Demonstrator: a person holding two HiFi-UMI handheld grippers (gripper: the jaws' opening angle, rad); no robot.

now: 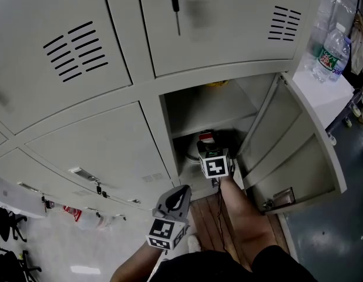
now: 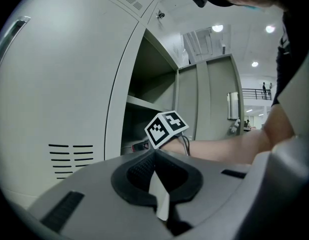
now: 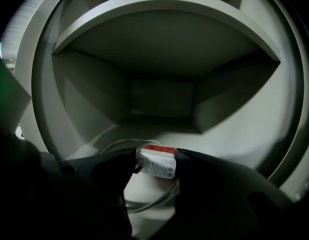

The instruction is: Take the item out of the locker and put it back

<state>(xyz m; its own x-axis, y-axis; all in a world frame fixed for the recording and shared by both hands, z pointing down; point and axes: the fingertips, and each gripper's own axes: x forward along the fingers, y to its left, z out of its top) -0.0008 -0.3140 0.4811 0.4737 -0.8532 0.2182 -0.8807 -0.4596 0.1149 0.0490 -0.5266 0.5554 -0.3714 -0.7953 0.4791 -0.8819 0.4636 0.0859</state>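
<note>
Grey lockers [image 1: 81,140] stand over a wood floor [image 1: 208,216], with bottles [image 1: 331,54] on a ledge at right. One door [image 1: 299,140] hangs open. Under the shelf inside, my right gripper [image 3: 155,160] clamps the charger [image 3: 159,167]. My left gripper [image 2: 155,154] hangs outside, jaws together.

White red-topped charger [image 3: 158,166] inside locker [image 3: 162,98]

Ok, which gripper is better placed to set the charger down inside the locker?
Right. The right gripper is inside the open locker with the charger between its jaws; the left gripper is outside, facing a closed door.
</note>
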